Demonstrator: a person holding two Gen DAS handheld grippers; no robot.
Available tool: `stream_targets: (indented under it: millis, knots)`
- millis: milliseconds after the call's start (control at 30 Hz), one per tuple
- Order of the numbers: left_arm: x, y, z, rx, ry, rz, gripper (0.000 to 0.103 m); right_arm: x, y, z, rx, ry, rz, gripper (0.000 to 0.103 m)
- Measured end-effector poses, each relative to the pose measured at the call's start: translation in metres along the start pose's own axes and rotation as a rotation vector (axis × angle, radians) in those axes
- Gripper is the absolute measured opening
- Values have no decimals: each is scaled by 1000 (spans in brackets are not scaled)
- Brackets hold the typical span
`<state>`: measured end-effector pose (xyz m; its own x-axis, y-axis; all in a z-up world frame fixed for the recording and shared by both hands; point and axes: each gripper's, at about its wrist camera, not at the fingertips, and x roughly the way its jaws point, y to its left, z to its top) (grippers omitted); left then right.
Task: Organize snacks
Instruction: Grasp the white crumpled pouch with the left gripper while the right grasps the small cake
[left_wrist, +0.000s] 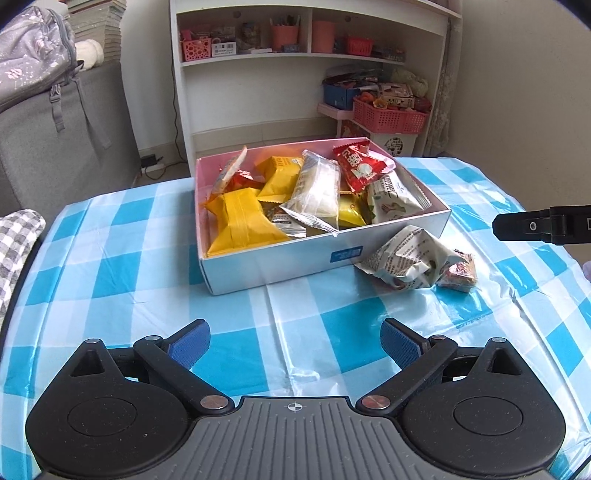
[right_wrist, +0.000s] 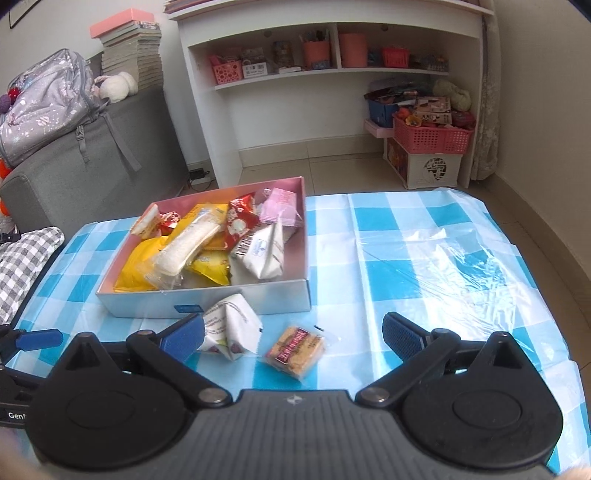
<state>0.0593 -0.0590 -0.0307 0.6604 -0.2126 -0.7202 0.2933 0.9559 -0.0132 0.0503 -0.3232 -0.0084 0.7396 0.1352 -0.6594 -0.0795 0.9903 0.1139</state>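
While both pairs of blue fingers stand spread wide with nothing between them, we hold our left gripper (left_wrist: 295, 341) and right gripper (right_wrist: 293, 334) over the checked tablecloth (left_wrist: 110, 236). Just ahead lie a crumpled white packet (right_wrist: 231, 326) and a small biscuit pack (right_wrist: 295, 350), beside the open box (right_wrist: 207, 297) heaped with snacks (left_wrist: 240, 221).

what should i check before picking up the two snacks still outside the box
1. Right gripper jaws wide open, nothing between them: ok.
2. Left gripper jaws wide open and empty: ok.
3. Clear-wrapped biscuit bar lies free on the checked tablecloth, straight ahead of the right gripper: ok.
4. White crumpled packet unobstructed: not ok, partly behind the right gripper's finger.
5. Room left in the box: cannot tell, it looks nearly full.
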Motion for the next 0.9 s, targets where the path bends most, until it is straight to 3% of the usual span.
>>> stream_targets:
  millis: [200,333,667,900]
  knots:
    - [16,-26,4,30,-27,-51,100,7,-23,-8,31,22,-26,103]
    - [28,-42,7,63,-59,-95,100,13,-33,-13,14,34,4,103]
    - [54,-64,19,85,-103,-184,97,29,-49,-34,-185,94,117,102]
    - [70,-68,24,69,-88,-187,84,39,-45,-36,-264,109,184,100]
